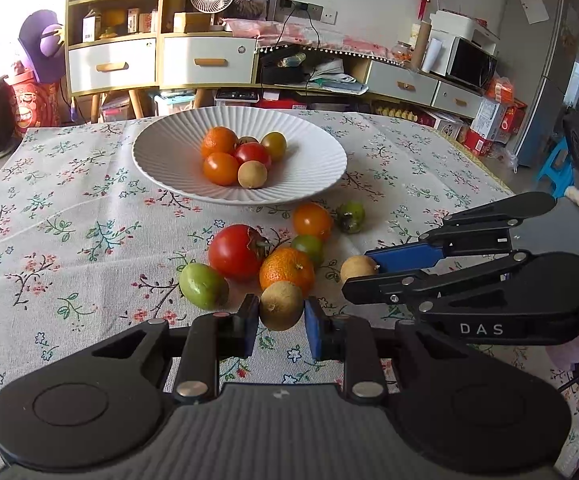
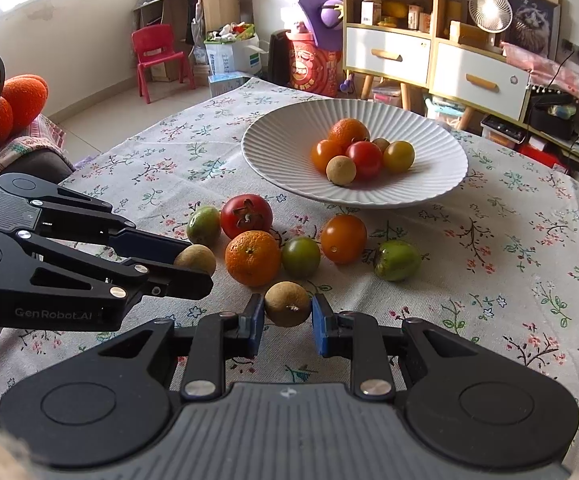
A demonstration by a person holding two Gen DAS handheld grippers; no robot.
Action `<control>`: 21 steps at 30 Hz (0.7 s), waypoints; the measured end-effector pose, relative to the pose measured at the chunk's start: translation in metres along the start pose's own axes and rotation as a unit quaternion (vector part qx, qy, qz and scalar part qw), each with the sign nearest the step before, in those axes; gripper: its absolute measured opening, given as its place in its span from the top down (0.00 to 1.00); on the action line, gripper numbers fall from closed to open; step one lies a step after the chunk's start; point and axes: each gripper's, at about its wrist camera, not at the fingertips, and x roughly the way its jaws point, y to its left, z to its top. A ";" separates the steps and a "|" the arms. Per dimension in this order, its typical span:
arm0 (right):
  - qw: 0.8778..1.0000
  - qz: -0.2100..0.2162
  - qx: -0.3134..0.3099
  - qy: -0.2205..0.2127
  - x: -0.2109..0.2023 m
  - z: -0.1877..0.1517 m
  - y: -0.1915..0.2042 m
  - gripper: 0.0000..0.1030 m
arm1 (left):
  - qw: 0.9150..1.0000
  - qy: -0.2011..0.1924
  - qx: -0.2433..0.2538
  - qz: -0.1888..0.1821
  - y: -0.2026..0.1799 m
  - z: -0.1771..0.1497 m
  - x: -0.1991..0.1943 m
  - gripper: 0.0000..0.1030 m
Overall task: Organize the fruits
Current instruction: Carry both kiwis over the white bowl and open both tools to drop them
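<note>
Tan, rough-skinned round longans are sitting between both sets of jaws, left gripper (image 1: 281,322) w/ pads touching one longan (image 1: 281,305) at lower centre, right gripper (image 2: 288,322) bracketing another (image 2: 288,304), slightly apart, so squeezing gently & centring before lifting twd ribbed white plate (image 1: 161,160) seems best.

The plate (image 1: 161,160) stands on the tablecloth (image 1: 69,220) at 12 o'clock and holds six fruits (image 1: 235,156) in its middle. In front of it, at 6 o'clock, eight loose fruits (image 1: 265,256) lie close together on the cloth. Behind the table, a shelf unit (image 1: 137,40) stands at 11 o'clock.
</note>
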 end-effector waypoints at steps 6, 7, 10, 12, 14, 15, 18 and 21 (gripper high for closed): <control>1.000 -0.007 0.004 -0.025 -0.010 0.012 -0.004 0.78 | 1.000 -0.023 -0.003 0.001 -0.003 0.016 -0.007 0.83; 1.000 -0.008 0.006 -0.029 -0.011 0.014 -0.005 0.78 | 1.000 -0.027 -0.003 0.001 -0.004 0.019 -0.007 0.83; 0.999 -0.013 0.005 -0.040 -0.013 0.022 -0.009 0.78 | 0.999 -0.034 -0.001 0.000 -0.007 0.028 -0.005 0.83; 0.999 -0.018 0.005 -0.046 -0.012 0.027 -0.013 0.78 | 0.999 -0.038 0.000 0.001 -0.010 0.035 -0.002 0.83; 0.998 -0.024 0.006 -0.052 -0.012 0.033 -0.019 0.78 | 0.999 -0.041 0.001 0.004 -0.014 0.041 0.003 0.83; 0.998 -0.028 0.006 -0.056 -0.012 0.035 -0.022 0.78 | 0.999 -0.043 -0.001 0.007 -0.015 0.044 0.005 0.83; 0.997 -0.041 0.004 -0.068 -0.012 0.042 -0.032 0.78 | 0.999 -0.047 -0.015 0.005 -0.017 0.052 0.013 0.83; 0.996 -0.045 0.006 -0.075 -0.008 0.047 -0.048 0.78 | 0.999 -0.045 -0.016 0.008 -0.018 0.057 0.024 0.83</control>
